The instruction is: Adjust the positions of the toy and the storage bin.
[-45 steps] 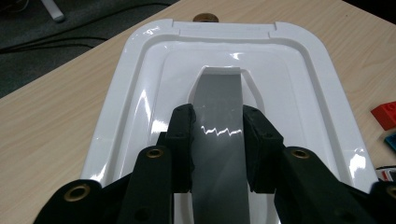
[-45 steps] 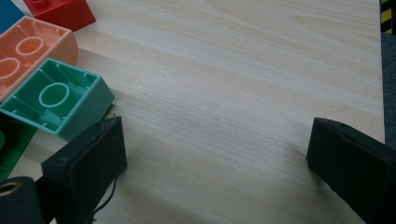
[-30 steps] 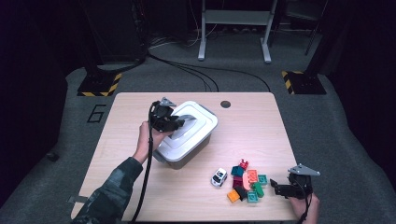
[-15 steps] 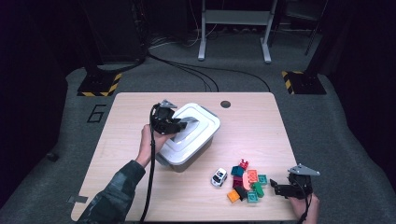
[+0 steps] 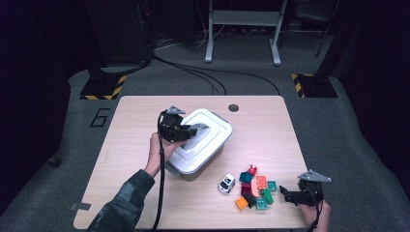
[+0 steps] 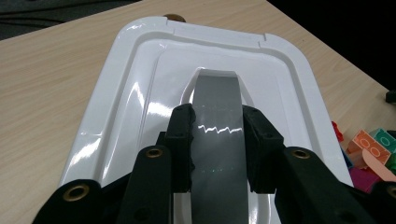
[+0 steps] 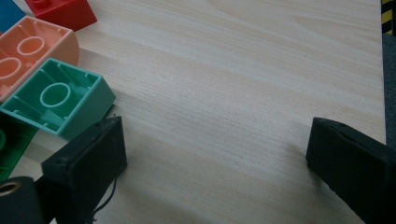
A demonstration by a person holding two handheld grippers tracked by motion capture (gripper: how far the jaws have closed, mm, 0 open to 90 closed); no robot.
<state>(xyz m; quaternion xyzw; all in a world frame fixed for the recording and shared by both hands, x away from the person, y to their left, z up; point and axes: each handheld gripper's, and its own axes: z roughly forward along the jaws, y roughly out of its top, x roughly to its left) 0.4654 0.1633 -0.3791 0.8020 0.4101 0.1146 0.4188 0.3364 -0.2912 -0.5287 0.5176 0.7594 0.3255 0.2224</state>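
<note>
Overhead, from the high view, my left gripper (image 5: 189, 130) sits on top of the white lid (image 5: 203, 137) of the grey bin (image 5: 205, 164), jaws clamped across the lid's grey handle (image 5: 199, 128); the lid looks tilted, one end raised off the bin. My right gripper (image 5: 289, 195) rests on the surface just beside the pile of toy bricks (image 5: 255, 187), with a small toy car (image 5: 226, 183) between pile and bin.

Along my left gripper (image 6: 218, 140), the handle (image 6: 217, 119) runs straight ahead between the jaws, its long axis lined up with them, and the pads pinch its two edges. I judge a straight upward pull would take the lid (image 6: 135, 98) clear.

Along my right gripper (image 7: 215, 158), the jaws stand wide apart over bare surface (image 7: 233, 84), holding nothing; a mint-green brick (image 7: 60, 98) lies just off the left jaw.
</note>
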